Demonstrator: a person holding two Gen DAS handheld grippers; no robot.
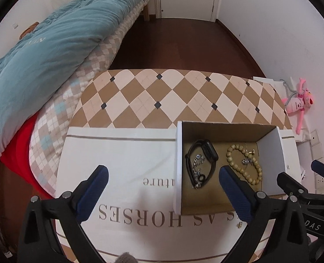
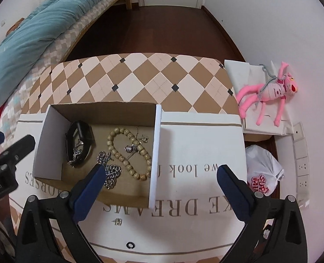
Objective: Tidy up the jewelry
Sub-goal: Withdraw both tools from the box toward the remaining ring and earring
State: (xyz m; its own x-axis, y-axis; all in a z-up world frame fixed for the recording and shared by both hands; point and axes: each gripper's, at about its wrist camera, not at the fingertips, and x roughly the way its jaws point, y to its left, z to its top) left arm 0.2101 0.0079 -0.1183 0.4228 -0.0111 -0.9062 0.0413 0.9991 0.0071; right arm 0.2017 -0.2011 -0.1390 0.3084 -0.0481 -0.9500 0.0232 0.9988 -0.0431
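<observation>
The left tongs [image 1: 163, 176] are hanging released and empty over the white printed bag [image 1: 122, 153] that is covering the checkered tabletop [image 1: 162, 92], and the right tongs [image 2: 161, 174] are gaping just as wide, holding nothing, above the right wall of the cardboard box [image 2: 158, 153].

Inside the box a black smartwatch [image 2: 79, 140], a wooden bead bracelet [image 2: 127, 151], a silver chain [image 2: 110, 173] and a small pendant [image 2: 130, 148] are lying close together, some overlapping.

Two pieces are waiting outside on the bag: a small gold earring [image 2: 118, 221] and a black ring [image 2: 130, 245].

Both are tiny and flat, so the broad blue pads are probably risking a slip or a flick off the bag. A careless reach may also be nudging the light box, and anything dropped in is likely to tangle with the chain.
</observation>
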